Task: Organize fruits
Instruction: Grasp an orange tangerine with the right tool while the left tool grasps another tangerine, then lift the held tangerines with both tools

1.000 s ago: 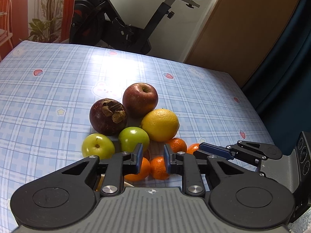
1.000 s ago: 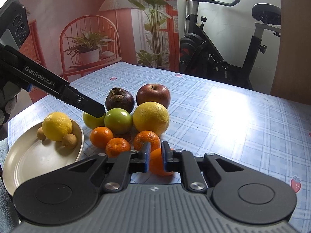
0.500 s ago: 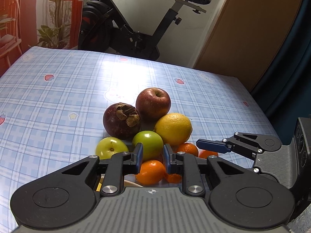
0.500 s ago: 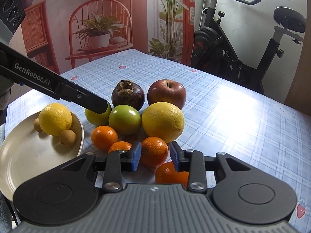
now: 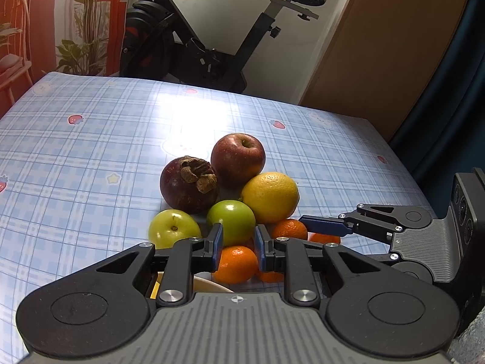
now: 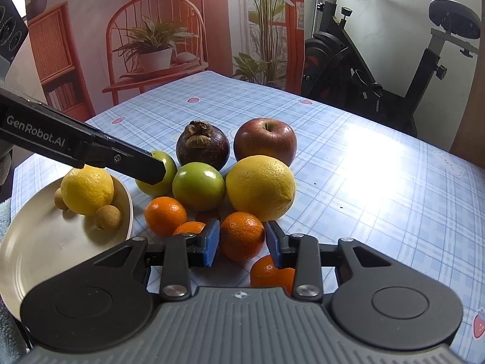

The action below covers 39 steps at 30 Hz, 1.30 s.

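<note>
Near the counter's [image 6: 379,157] front edge, the fruit sat in one tight cluster. At the front of it the right claw [image 6: 242,241] straddled a mandarin [image 6: 241,233]; its jaws had just been closing a little, the pads flanked the fruit closely, and none was seen pressing on it. Three more mandarins lay close by: one [image 6: 165,215] toward the left edge, one [image 6: 189,227] partly behind the left pad, and one [image 6: 266,273] under the right finger.

Behind them a big lemon [image 6: 260,188] lay on its side, its long axis across the counter and its nub toward the right edge. Two green apples [image 6: 198,185] [image 5: 174,227] sat beside it; the leftmost one turned its stem end toward the front edge. Farther back, a mangosteen [image 6: 202,144] had its dried cap up, and a red apple [image 6: 265,142] stood stem dimple up.

At the front left corner a cream plate [image 6: 39,248] held a smaller lemon [image 6: 87,189], long axis roughly level, and two longans [image 6: 107,217] [image 6: 60,198].

The left claw [image 5: 239,242] hung above the plate's far rim with its jaws drawn together, empty.
</note>
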### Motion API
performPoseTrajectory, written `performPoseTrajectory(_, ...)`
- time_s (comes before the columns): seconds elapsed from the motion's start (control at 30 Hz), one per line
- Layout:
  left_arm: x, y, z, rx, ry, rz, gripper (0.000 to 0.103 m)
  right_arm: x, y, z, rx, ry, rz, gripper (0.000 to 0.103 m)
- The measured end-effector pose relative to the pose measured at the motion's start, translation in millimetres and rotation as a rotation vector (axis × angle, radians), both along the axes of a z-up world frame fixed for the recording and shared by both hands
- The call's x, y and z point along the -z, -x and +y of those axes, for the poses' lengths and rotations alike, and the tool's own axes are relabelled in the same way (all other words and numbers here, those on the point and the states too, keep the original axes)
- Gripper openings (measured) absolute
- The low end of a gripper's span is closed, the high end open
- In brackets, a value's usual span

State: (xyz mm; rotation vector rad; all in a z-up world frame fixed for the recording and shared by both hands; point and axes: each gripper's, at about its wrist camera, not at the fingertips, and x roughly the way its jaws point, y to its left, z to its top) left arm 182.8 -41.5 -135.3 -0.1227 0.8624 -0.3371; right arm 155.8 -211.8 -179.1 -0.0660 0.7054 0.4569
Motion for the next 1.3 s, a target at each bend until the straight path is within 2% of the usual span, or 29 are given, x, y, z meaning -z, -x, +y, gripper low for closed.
performPoseTrajectory(0.23,1,7,-6,0.040,-0.010,-0.010,0.024,-10,22,-8,0.020,-0.047,-0.059,0.034)
performPoseTrajectory(0.43,8,12,-27,0.123,-0.048,-0.028,0.024,-17,53,-27,0.101,-0.088,-0.086,0.034)
performPoseTrajectory(0.6,17,5,-40,0.141,-0.065,-0.028,0.024,-15,80,-43,0.182,-0.120,-0.078,0.034)
performPoseTrajectory(0.83,29,4,-56,0.196,-0.169,-0.054,0.026,-12,97,-61,0.254,-0.147,-0.088,0.034)
performPoseTrajectory(0.93,31,6,-59,0.211,-0.193,-0.057,0.030,-9,97,-66,0.288,-0.158,-0.093,0.034)
performPoseTrajectory(1.0,32,7,-61,0.224,-0.185,-0.058,0.041,-7,97,-67,0.302,-0.166,-0.100,0.034)
performPoseTrajectory(1.07,32,8,-64,0.239,-0.191,-0.062,0.047,-5,98,-68,0.308,-0.187,-0.104,0.034)
performPoseTrajectory(1.3,37,7,-76,0.232,-0.248,-0.078,0.048,3,101,-67,0.323,-0.189,-0.099,0.034)
